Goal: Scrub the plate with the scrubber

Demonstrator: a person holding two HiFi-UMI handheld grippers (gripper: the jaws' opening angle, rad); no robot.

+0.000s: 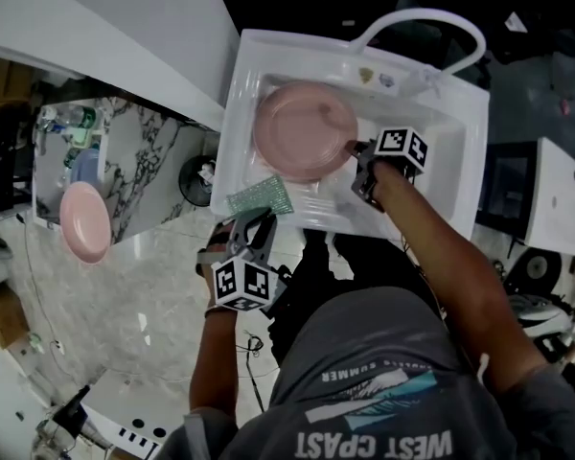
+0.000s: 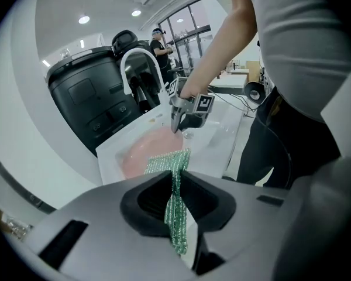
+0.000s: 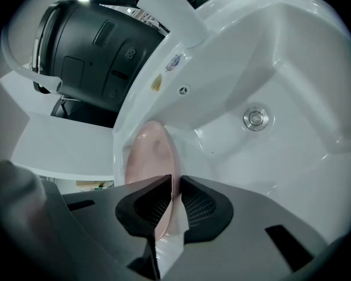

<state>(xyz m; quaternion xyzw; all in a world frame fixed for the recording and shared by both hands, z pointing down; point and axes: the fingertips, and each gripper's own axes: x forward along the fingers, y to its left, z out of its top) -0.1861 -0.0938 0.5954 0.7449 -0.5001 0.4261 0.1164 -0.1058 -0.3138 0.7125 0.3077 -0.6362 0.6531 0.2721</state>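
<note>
Nearest me, head view: my left gripper [image 1: 257, 223] holds the scrubber [image 1: 261, 197] over the sink's [image 1: 465, 132] near edge. Left gripper view: jaws clamped on one edge, leaving its face free for the plate [image 2: 141, 156]. Right gripper view: my right gripper [image 3: 172, 201] grips the plate's rim, propping it tilted for scrubbing.

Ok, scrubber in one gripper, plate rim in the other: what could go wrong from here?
1. The right gripper has the pink plate only by its thin rim. Scrubbing pressure could twist the plate loose and drop it into the sink.
2. The left gripper pinches only a narrow strip of the green scrubber, and the mesh looks floppy. It may fold or pull out, letting the hard jaws scrape the plate.
</note>
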